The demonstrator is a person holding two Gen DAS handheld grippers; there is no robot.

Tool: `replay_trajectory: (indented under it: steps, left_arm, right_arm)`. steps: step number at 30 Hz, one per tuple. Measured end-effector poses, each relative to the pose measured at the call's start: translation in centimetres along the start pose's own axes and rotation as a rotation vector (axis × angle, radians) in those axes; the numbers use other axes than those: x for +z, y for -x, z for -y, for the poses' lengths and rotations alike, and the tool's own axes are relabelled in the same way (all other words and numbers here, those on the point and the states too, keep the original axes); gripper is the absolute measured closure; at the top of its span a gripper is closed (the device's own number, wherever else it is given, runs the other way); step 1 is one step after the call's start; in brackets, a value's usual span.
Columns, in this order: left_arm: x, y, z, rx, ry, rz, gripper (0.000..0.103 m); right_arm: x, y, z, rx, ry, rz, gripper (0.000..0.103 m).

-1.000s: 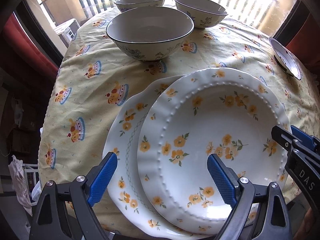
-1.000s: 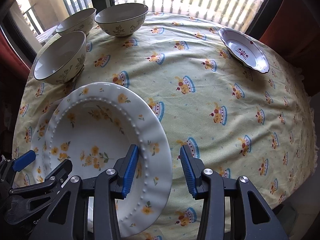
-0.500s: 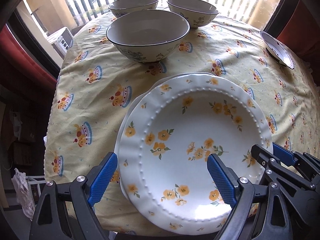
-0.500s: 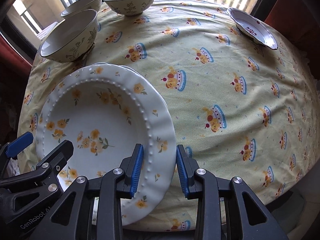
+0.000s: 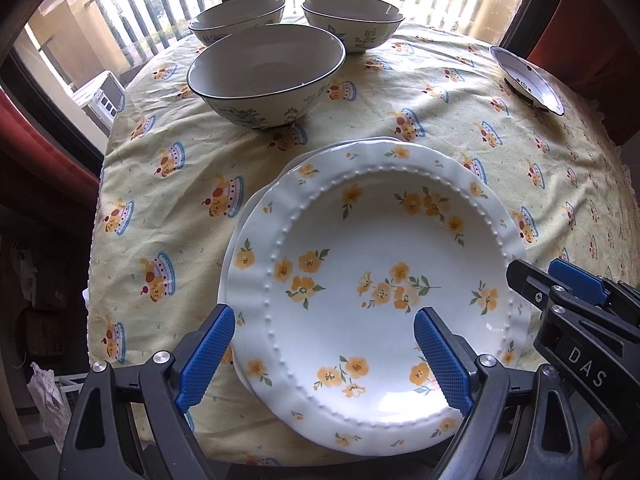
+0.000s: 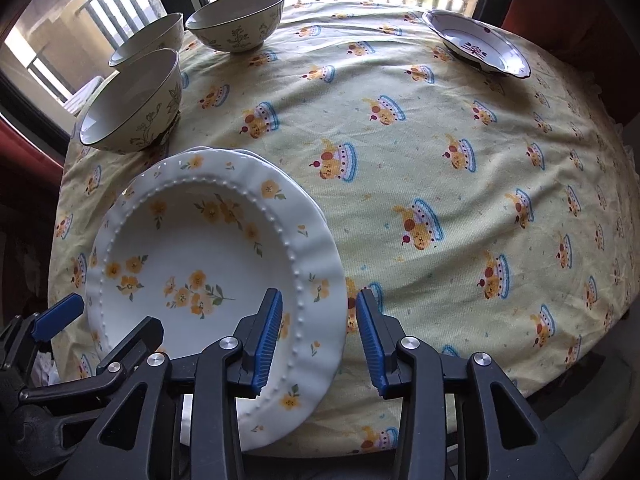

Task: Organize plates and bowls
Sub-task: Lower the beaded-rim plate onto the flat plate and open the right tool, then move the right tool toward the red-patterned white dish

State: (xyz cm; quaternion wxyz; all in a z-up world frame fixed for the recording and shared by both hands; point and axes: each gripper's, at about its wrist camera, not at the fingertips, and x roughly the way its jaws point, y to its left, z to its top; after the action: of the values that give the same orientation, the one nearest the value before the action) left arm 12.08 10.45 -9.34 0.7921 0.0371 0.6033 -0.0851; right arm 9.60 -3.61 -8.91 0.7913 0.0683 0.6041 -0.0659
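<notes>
1. Already stacked: flowered plate (image 6: 192,256) resting on a second plate (image 5: 240,236) at the near left of the tablecloth (image 6: 440,160); only a thin white edge of the lower one visible.
2. Still scattered, as judged from the layout: three bowls at the far left, namely the nearest bowl (image 5: 266,76), the far-left bowl (image 5: 236,16) and the far-middle bowl (image 5: 352,18), standing close but not nested; small dish (image 6: 476,44) alone at the far right, well apart from the plate stack.
3. Probably left to do: bringing the small dish to the plates and nesting the bowls.
4. Right gripper (image 6: 318,336): jaws just opened wider, now standing either side of the right rim of the flowered plate, pads not pressing on it, so holding nothing.
5. Left gripper (image 5: 322,352): wide open over the near part of the same plate, gripping nothing.
6. Flowered plate: glossy white ceramic, deep centre, beaded ring, wavy rim, yellow flowers.
7. Bowls: round, deep, glazed, dark thin rim line, plant drawings outside.
8. Small dish: shallow, white with dark edge and red motif.
9. Tablecloth: soft, wrinkled, pale yellow with cake prints.
</notes>
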Motion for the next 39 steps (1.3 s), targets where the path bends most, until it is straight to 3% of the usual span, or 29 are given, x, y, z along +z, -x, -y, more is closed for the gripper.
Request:
replay_trajectory:
  steps: [4,19,31,39]
  left_arm:
    - [0.7,1.3,0.8,-0.013,-0.019,0.039,0.010]
    - [3.2,3.9,7.7,0.031,0.003,0.124,0.011]
    - [5.6,4.2,15.2,0.068,0.109,0.146,0.011]
    - [7.9,3.5,20.5,0.109,0.126,0.186,0.011]
  right_arm:
    - [0.5,1.8,0.9,0.000,-0.025,0.048,0.037]
    - [3.1,5.3,6.7,0.045,0.018,0.150,0.031]
    - [6.8,6.8,14.3,0.079,0.086,0.201,0.016]
    - [9.9,6.2,19.5,0.100,0.148,0.232,0.015]
